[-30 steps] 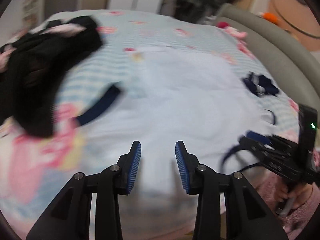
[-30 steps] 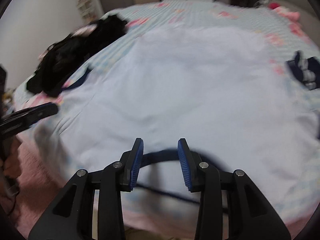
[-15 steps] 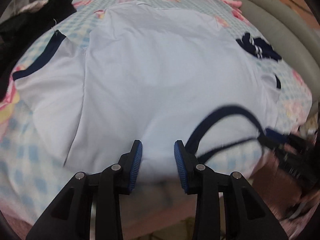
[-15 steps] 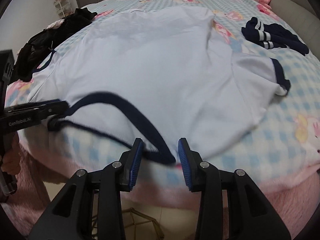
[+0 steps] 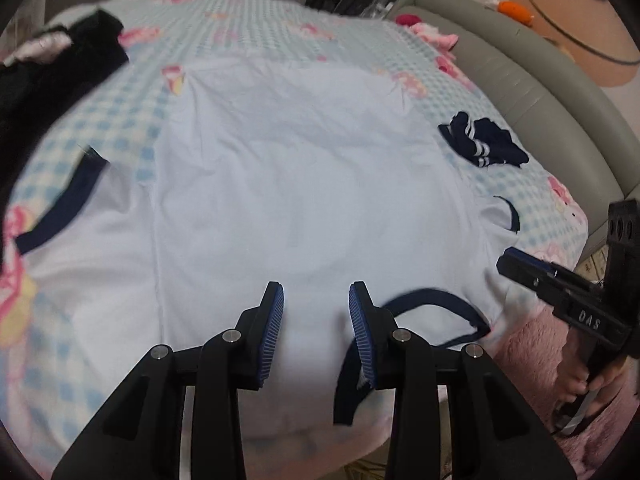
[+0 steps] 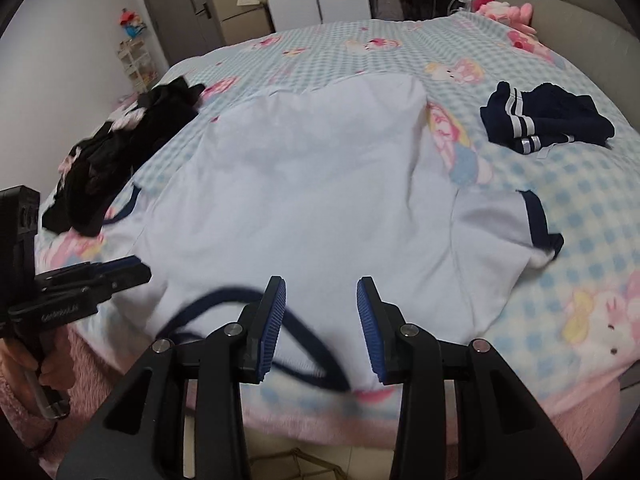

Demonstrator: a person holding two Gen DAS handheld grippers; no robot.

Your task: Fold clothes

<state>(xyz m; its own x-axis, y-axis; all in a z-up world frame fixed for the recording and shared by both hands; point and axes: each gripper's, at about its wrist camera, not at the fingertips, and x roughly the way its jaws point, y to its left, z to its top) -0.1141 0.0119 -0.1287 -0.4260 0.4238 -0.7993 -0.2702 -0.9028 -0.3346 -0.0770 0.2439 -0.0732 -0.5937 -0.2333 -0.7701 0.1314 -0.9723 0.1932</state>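
A white T-shirt point(image 5: 300, 180) with navy trim lies spread flat on the checked bed sheet point(image 5: 248, 16). Its navy collar point(image 5: 432, 294) faces the near edge. My left gripper point(image 5: 316, 320) hovers open over the shirt's near hem, just left of the collar, with nothing pressed between its pads. In the right wrist view the same T-shirt point(image 6: 312, 184) fills the middle. My right gripper point(image 6: 322, 320) hangs over the collar point(image 6: 216, 298), which runs behind its left finger. Its jaws are opening and the pads do not press on the cloth.
Navy striped clothing point(image 6: 544, 124) lies right of the shirt. A black clothes heap point(image 6: 120, 152) sits at the left. A grey padded headboard point(image 5: 520, 60) borders the far right, with pink plush toys point(image 6: 504, 8). The bed's pink front edge point(image 6: 320, 420) lies just below both grippers.
The shirt has settled flat on the bed. The collar that ran between the right gripper's pads now lies loose, and those jaws stand wider. Both grippers have drawn apart sideways.
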